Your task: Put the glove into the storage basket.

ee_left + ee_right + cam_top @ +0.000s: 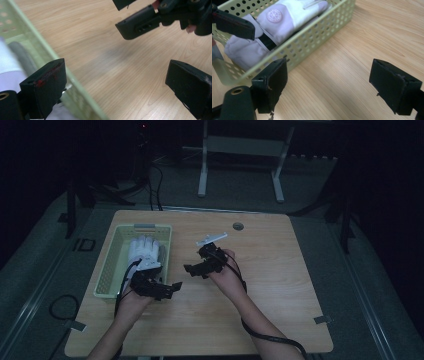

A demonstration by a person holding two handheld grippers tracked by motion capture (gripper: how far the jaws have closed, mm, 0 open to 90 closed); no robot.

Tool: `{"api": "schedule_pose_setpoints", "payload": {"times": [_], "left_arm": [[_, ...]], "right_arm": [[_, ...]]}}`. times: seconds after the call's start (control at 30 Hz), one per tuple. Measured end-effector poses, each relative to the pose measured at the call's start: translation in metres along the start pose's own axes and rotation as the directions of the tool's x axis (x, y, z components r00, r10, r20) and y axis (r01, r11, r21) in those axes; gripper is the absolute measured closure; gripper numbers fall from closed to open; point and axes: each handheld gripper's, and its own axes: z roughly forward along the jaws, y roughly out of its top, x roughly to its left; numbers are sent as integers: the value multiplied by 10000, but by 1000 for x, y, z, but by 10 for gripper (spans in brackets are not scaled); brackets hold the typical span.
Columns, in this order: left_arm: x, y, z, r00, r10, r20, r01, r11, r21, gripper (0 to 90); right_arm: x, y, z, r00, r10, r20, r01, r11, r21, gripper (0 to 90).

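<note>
Nearest, two forearms are coming in from the bottom of the high view over the wooden desk (260, 320), each hand gripping a set of tongs. Left tongs (170, 289) are hovering at the near right corner of the basket (107, 270), jaws spread wide with nothing between them; in the left gripper view one jaw is hanging over the green basket wall (47, 53) and the other over bare wood. Right tongs (192, 269) are hovering just beyond, near the desk's middle, pointing toward the basket, and are also gaping wide and gripping nothing; their two jaws are standing well apart over bare wood in the right gripper view. Both tongs are sitting close together, tips facing, not touching.

Farther left, the pale green perforated basket (319, 30) is resting on the desk's left side. Inside it a white glove (143, 249) is lying, fingers pointing toward the far end, with a round emblem showing on its back (274, 15) and a dark strap crossing it. Neither set of tongs is touching the glove.

Beyond, a small round grommet (238, 226) is sitting near the desk's far edge.
</note>
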Motion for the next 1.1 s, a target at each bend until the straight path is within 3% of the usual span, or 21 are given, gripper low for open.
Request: {"api": "schedule_pose_setpoints", "payload": {"times": [0.03,0.07,0.2,0.53,0.73,1.1], "left_arm": [[-9,-1,6,9998,155,80,-154,9998,-104,36],[-11,-2,7,9998,166,56,-165,9997,-204,36],[-23,-5,14,9994,252,221,-240,9985,-494,36],[-44,-14,35,9949,572,825,-557,9983,-197,36],[-58,-19,48,9905,948,997,-958,9954,54,36],[-71,-33,69,9843,1287,1208,-1341,9902,378,36]], "right_arm": [[0,0,0,10000,0,0,0,10000,0,150],[-7,-8,-5,10000,57,61,-57,10000,-31,150],[-14,-19,-7,9999,58,134,-58,10000,18,150],[-34,-54,-6,9995,308,117,-309,9994,148,150],[-43,-72,-6,9988,466,174,-469,9987,182,150],[-54,-98,-6,9981,521,330,-525,9985,122,149]]}}
